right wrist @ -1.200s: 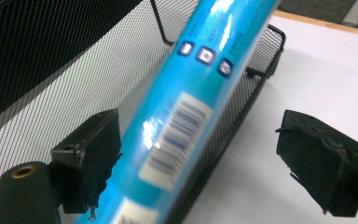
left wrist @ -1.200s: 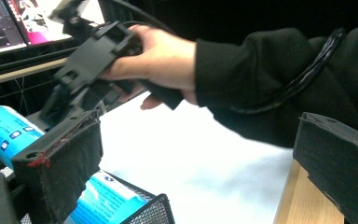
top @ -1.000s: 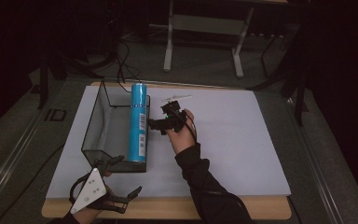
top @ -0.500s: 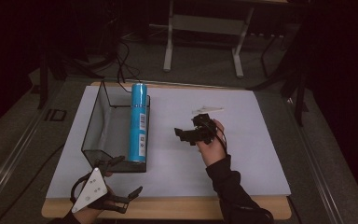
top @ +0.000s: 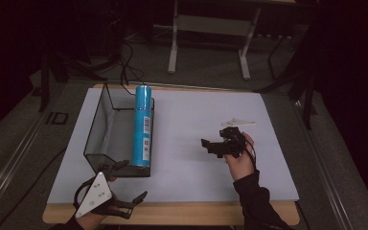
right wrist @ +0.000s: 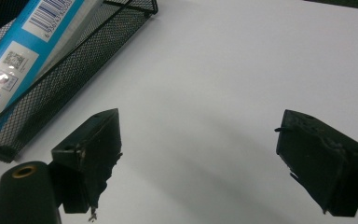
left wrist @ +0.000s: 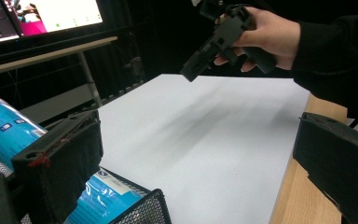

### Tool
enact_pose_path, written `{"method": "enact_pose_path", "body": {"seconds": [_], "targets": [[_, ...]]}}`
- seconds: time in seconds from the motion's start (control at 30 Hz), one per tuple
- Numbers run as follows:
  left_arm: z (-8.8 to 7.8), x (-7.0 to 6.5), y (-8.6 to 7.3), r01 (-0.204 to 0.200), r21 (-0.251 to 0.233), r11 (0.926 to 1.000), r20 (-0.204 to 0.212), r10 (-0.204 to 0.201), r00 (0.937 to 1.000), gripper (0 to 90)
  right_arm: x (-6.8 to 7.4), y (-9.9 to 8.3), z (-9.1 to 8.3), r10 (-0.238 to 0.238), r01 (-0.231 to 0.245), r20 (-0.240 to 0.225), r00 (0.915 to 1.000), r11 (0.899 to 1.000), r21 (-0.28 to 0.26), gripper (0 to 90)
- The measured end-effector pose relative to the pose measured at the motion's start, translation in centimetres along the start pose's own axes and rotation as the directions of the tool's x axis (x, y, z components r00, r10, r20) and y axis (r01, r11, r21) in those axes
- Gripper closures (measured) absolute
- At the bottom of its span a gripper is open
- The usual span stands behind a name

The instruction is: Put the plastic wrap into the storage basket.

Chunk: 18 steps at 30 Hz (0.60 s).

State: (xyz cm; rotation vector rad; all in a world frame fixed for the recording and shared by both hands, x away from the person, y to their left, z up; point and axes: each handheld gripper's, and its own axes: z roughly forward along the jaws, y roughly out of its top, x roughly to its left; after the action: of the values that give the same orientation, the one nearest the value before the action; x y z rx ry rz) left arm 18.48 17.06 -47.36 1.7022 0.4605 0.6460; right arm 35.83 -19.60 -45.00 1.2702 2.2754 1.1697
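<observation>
I am holding my right gripper (top: 210, 145) above the bare white sheet (top: 196, 120) that covers the table, well to the right of the black mesh tray (top: 95, 125), with its jaws standing wide apart and nothing between them; in the right gripper view I am looking down past both black jaws at plain white surface. The blue tube (top: 142, 126) is lying lengthwise along the tray's right side, its barcode label facing up, with its near end close to the tray's front corner. My left gripper (top: 127, 184) is sitting low at the near edge of the table, just in front of that corner, its jaws also spread wide and gripping nothing. In the left gripper view one jaw is standing right beside the blue tube (left wrist: 9, 133) and the mesh rim (left wrist: 144, 210), though I cannot tell whether it is touching them.
</observation>
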Motion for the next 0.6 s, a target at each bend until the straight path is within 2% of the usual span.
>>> {"method": "enact_pose_path", "body": {"seconds": [0.13,0.23,0.6], "targets": [[0.1,0.0,-0.1,0.001,0.004,1.0,0.001,-0.001,1.0,2.0,-0.6,-0.8,-0.9,0.001,-0.001,0.013,0.9999,1.0,-0.006,13.7],[0.1,0.0,0.0,0.0,0.004,1.0,0.002,0.0,1.0,2.0,-1.2,-1.3,-1.5,0.016,-0.016,0.005,0.9999,1.0,-0.011,13.7],[0.3,-0.1,-0.1,-0.002,0.011,0.9999,0.003,0.002,1.0,2.1,-3.1,-3.6,-3.5,0.046,-0.045,0.053,0.9976,0.999,-0.01,13.7]]}}
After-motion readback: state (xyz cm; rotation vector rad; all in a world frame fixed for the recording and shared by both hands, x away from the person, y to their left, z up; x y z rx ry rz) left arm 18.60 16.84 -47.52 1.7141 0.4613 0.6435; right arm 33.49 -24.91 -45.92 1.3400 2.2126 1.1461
